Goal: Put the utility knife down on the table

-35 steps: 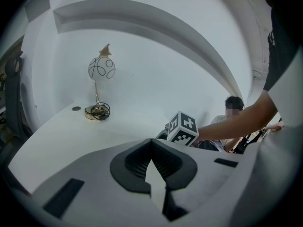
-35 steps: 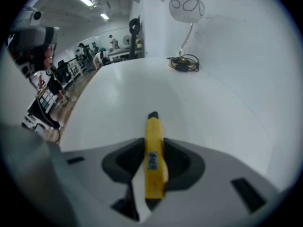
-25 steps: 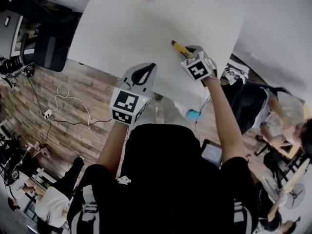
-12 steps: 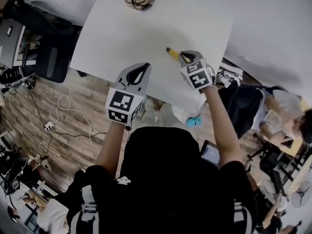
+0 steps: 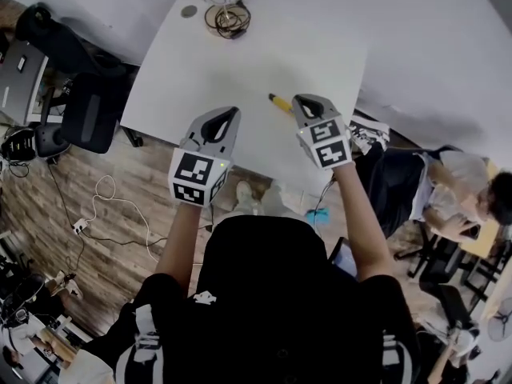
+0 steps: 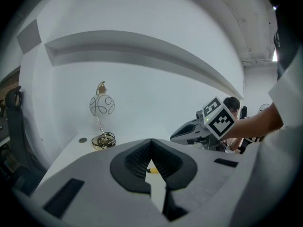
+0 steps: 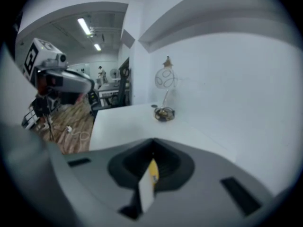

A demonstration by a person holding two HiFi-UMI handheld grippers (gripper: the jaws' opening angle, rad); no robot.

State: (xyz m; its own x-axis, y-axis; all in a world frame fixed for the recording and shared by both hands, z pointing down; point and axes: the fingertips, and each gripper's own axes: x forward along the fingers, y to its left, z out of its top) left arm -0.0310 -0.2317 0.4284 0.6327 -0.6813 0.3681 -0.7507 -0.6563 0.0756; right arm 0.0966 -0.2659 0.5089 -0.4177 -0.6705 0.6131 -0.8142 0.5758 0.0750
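Table (image 5: 240,62) matt & smooth, floor (image 5: 40,202) wood planks.

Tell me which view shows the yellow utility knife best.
The head view: the utility knife lies in plain sight on the white table, seen from above. The left gripper view shows only a tiny yellow sliver of it; the right gripper view shows a blurred yellow piece, partly covered.

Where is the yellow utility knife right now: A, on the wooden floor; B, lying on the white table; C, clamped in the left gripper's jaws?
B: in the head view the utility knife lies flat on the white table.
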